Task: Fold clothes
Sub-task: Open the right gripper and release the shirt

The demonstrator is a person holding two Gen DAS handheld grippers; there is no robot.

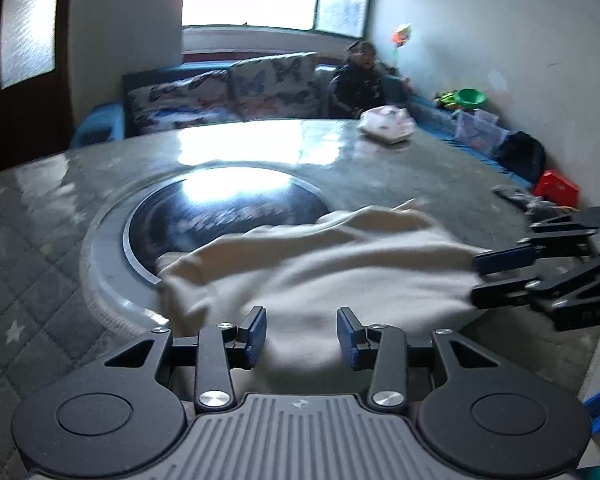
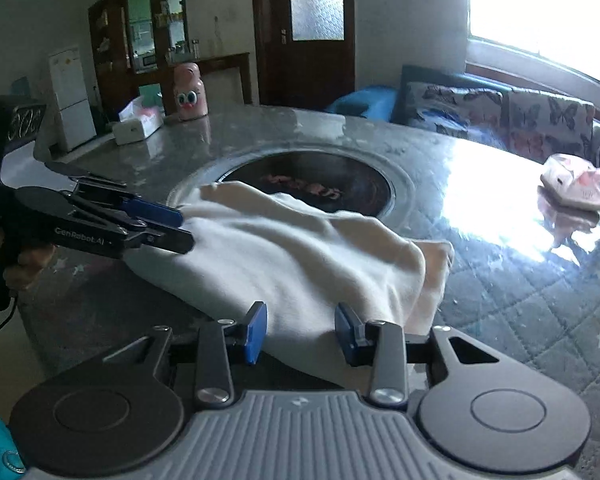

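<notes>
A cream-white garment (image 1: 320,264) lies partly folded on the grey table, its far edge over the dark round inset. It also shows in the right wrist view (image 2: 300,256). My left gripper (image 1: 302,336) is open, its blue pads on either side of the garment's near edge. It shows in the right wrist view (image 2: 180,226) at the garment's left end. My right gripper (image 2: 302,330) is open over the garment's near edge. It shows in the left wrist view (image 1: 476,278) at the garment's right end.
The grey quilted table (image 2: 520,280) has a dark round inset (image 2: 320,184). A folded pink-white garment (image 2: 576,186) lies far on the table. A tissue box (image 2: 138,122) and a pink figure (image 2: 190,92) stand at the far left. A sofa (image 1: 228,92) and a child (image 1: 360,76) are behind.
</notes>
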